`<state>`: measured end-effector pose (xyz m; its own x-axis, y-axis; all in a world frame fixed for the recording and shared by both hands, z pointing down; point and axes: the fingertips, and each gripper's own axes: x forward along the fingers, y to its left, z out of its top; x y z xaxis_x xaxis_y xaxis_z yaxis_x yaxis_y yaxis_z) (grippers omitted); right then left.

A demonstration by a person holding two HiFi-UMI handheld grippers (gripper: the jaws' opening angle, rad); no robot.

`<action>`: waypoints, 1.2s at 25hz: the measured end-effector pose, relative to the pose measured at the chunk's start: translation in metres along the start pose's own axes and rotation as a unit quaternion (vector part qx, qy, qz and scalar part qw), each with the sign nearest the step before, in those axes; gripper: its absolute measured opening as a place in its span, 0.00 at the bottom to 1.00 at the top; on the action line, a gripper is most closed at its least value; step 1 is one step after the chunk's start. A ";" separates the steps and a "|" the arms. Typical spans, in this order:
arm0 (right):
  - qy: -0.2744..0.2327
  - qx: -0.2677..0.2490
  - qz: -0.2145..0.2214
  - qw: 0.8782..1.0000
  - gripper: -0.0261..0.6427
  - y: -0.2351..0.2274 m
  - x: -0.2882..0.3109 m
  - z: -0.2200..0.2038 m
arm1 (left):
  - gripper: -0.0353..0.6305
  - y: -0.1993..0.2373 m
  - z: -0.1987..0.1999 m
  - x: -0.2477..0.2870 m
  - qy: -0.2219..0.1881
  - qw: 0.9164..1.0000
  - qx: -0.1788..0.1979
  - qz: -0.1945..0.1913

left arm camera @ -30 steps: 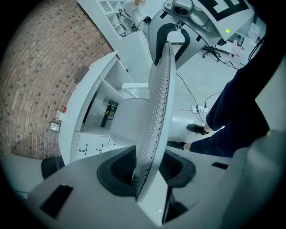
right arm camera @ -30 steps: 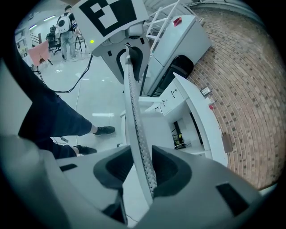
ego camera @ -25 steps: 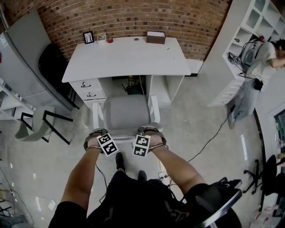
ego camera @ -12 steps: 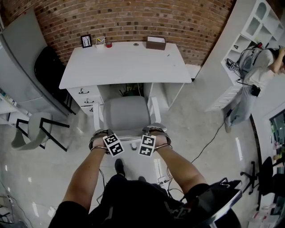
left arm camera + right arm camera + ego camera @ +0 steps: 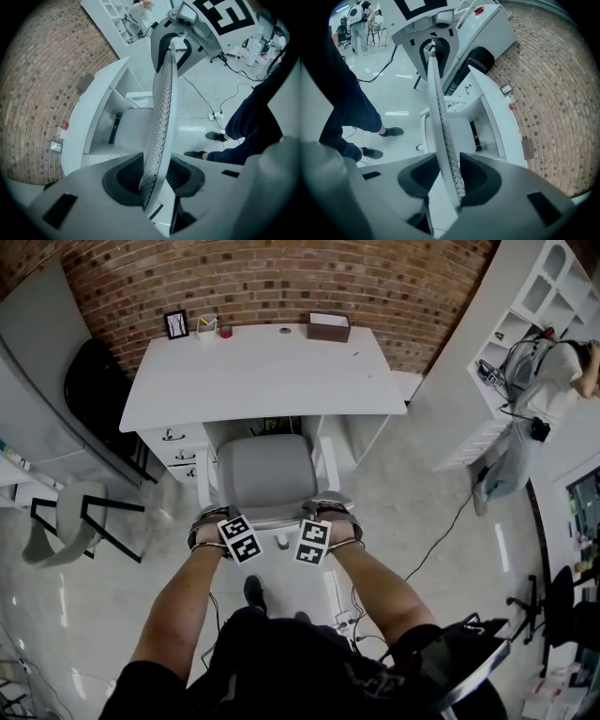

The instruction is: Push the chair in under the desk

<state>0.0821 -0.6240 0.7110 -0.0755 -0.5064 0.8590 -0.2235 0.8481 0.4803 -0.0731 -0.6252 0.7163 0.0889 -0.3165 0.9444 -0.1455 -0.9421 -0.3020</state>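
A white-framed chair with a grey seat [image 5: 265, 474] faces the white desk [image 5: 262, 371], its front edge at the knee opening. Both grippers hold the top of its thin perforated backrest [image 5: 161, 122]. My left gripper [image 5: 214, 523] is shut on the backrest's left end, and the panel runs straight between its dark pads [image 5: 126, 178]. The right gripper [image 5: 328, 519] is shut on the right end of the backrest [image 5: 440, 122] in the same way. Each gripper view shows the other gripper farther along the edge. Both point steeply down.
White drawers [image 5: 178, 451] fill the desk's left side. A brown box [image 5: 328, 327] and a picture frame [image 5: 175, 324] stand at the desk's back. A black chair [image 5: 89, 390] and grey stool [image 5: 66, 521] are left. White shelving [image 5: 525, 315] and a person [image 5: 534, 381] are right; a power strip [image 5: 342, 620] lies by my feet.
The chair has slid toward the desk, its seat now nearer the knee opening. Both grippers have travelled forward with the backrest, still closed on it.
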 end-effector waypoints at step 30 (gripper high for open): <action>0.014 0.006 -0.018 1.000 0.24 -0.028 0.020 0.015 | 0.25 0.044 -0.005 0.013 -0.016 0.999 0.036 0.003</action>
<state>0.0720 -0.6603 0.7116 -0.0406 -0.5313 0.8462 -0.2381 0.8277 0.5082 -0.0834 -0.6708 0.7161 0.1201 -0.3242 0.9383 -0.0751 -0.9454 -0.3170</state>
